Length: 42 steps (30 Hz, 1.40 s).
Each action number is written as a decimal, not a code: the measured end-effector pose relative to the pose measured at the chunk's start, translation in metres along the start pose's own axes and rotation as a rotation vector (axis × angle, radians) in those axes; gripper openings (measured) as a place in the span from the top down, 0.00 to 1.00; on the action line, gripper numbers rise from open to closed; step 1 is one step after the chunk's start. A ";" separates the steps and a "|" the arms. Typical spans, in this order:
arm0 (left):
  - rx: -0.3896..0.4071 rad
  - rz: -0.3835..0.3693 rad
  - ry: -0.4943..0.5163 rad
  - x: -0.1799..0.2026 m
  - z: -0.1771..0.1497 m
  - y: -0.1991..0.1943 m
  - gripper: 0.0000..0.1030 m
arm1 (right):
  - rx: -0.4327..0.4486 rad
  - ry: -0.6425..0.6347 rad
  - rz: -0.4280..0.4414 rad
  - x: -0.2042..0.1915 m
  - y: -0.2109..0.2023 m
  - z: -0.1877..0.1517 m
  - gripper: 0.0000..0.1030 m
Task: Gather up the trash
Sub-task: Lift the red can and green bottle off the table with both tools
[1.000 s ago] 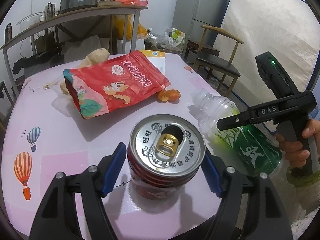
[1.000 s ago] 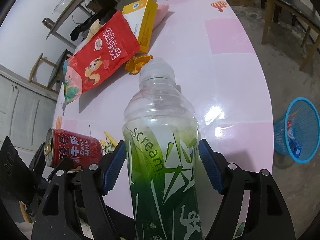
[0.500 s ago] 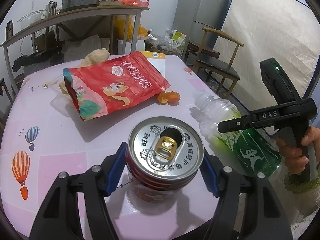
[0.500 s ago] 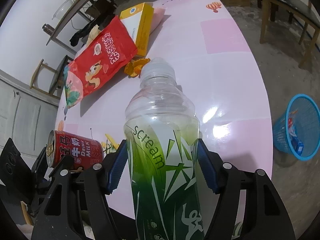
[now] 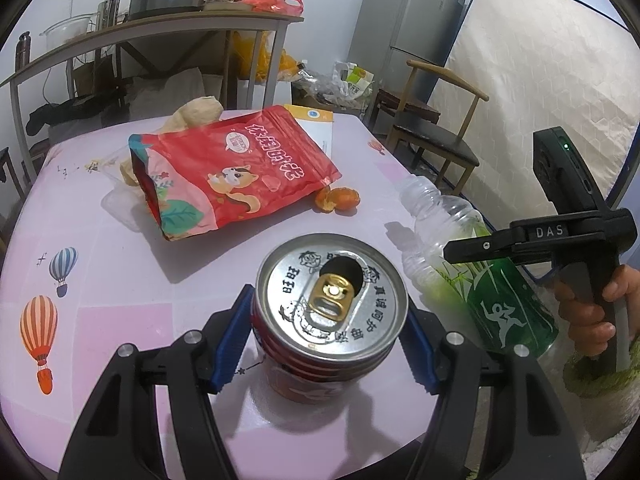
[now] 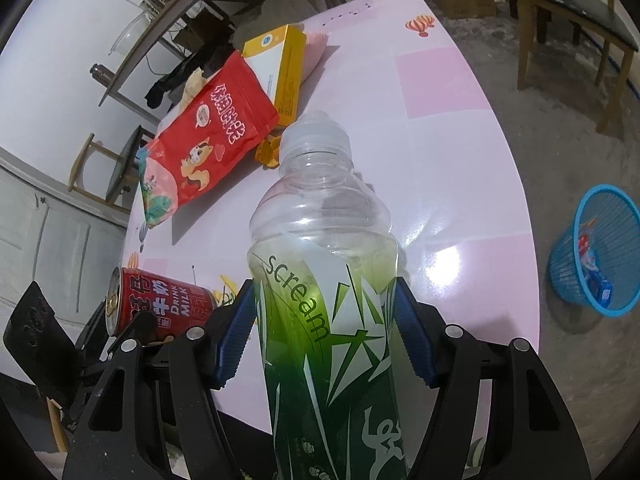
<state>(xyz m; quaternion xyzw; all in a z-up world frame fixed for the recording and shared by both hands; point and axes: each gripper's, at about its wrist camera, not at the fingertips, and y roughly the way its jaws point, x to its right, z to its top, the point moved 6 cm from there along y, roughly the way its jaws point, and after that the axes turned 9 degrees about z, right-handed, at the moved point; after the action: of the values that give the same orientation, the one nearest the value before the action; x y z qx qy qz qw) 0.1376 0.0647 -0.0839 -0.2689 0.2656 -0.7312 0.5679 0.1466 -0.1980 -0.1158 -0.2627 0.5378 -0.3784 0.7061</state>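
Both tools closed onto can (image 5: 328,308) and bottle (image 6: 320,280), snack bag (image 5: 232,176) beyond

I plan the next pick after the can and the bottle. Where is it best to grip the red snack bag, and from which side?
The red snack bag lies flat on the pink table, so its faces give little to pinch. Its open end, facing the balloon prints, stands raised. Probably best to come from that side, low and level, and close one finger inside the mouth, one outside.
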 end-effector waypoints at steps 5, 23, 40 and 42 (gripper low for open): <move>0.006 -0.005 -0.006 0.001 0.002 -0.003 0.36 | 0.005 0.027 0.006 0.004 -0.001 -0.002 0.39; -0.007 0.020 -0.004 0.007 0.008 -0.007 0.36 | 0.016 0.050 0.036 0.007 -0.004 -0.003 0.39; -0.005 0.020 -0.002 0.008 0.009 -0.007 0.36 | 0.019 0.046 0.039 0.007 -0.005 -0.004 0.39; -0.006 0.020 -0.002 0.008 0.009 -0.007 0.36 | 0.020 0.046 0.039 0.007 -0.005 -0.004 0.39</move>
<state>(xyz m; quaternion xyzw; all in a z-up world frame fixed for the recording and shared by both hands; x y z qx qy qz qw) 0.1372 0.0575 -0.0716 -0.2686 0.2698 -0.7243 0.5748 0.1426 -0.2065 -0.1169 -0.2366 0.5550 -0.3757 0.7035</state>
